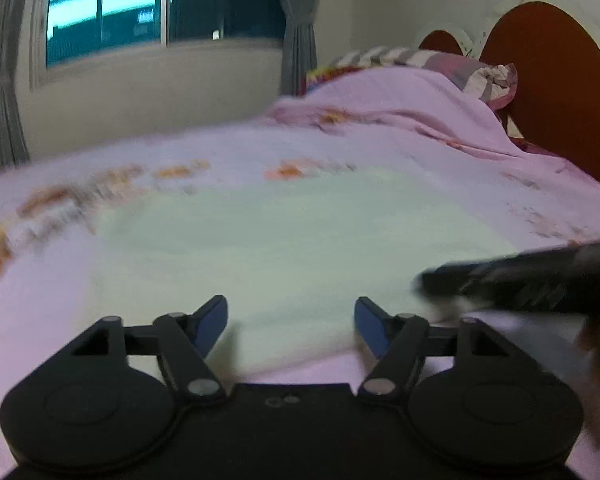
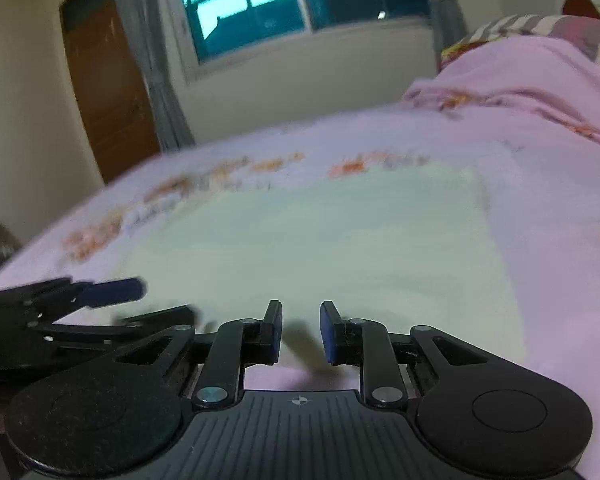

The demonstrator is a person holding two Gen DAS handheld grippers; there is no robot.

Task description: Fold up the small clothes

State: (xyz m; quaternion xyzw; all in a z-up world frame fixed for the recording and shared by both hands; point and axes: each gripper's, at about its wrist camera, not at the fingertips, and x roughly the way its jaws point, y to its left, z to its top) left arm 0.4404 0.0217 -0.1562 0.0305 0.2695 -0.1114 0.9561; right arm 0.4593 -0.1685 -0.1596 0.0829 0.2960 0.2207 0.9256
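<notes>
The small garment (image 1: 284, 248) I was folding was a pale, whitish-green piece of cloth with no print I could make out through the blur. It lay spread flat on the pink bed (image 1: 440, 152), roughly rectangular, its surface smooth and without visible wrinkles. Its far edge ran close beneath the band of orange flowers printed across the bed, and its right side ended in a fairly straight edge with a squared far corner (image 2: 476, 176). Its near edge lay close to the near edge of the bed, with only a strip of pink showing in front.
</notes>
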